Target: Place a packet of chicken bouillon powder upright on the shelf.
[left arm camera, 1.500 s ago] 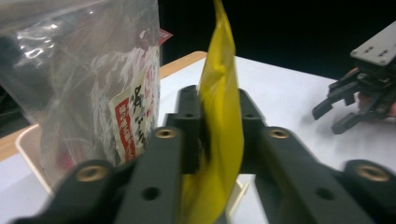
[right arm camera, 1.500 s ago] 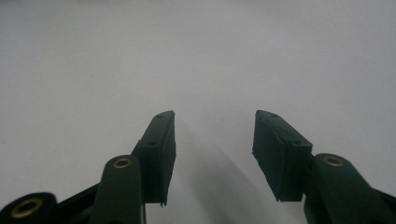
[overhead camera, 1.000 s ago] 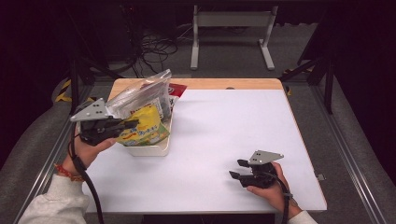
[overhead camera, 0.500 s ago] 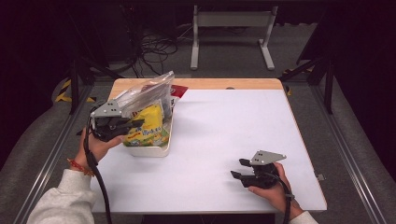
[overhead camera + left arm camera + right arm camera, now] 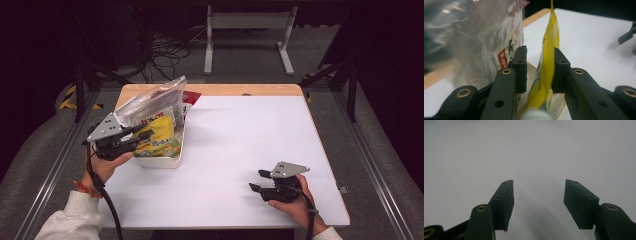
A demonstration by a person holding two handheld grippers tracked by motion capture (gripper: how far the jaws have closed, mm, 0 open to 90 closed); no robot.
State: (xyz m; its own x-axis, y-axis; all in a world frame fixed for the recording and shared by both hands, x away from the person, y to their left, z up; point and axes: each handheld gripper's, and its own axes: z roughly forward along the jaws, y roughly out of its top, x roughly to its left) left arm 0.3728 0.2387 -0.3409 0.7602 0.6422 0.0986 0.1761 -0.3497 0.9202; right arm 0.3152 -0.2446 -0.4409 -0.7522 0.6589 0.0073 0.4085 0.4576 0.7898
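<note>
A white bin (image 5: 161, 162) stands at the table's left, holding a yellow snack packet (image 5: 161, 136) and a clear plastic bag (image 5: 150, 101) with printed contents. My left gripper (image 5: 145, 136) is at the bin's left side. In the left gripper view its jaws (image 5: 539, 61) have just been opening and now stand open. The yellow packet (image 5: 548, 60) stands edge-on between them, lying against the right pad with a gap at the left pad. The clear bag (image 5: 481, 32) is just beyond the left jaw. My right gripper (image 5: 257, 181) rests near the table's front right, open (image 5: 537, 197) with nothing between its jaws.
A red packet (image 5: 192, 96) peeks out behind the clear bag at the table's wooden back edge (image 5: 240, 89). The white tabletop (image 5: 240, 135) spreads between the two hands. Cables and a metal stand lie on the floor beyond the table.
My left hand has sunk a little toward the bin with the yellow packet, and its jaws have parted from the packet. The right hand has stayed put.
</note>
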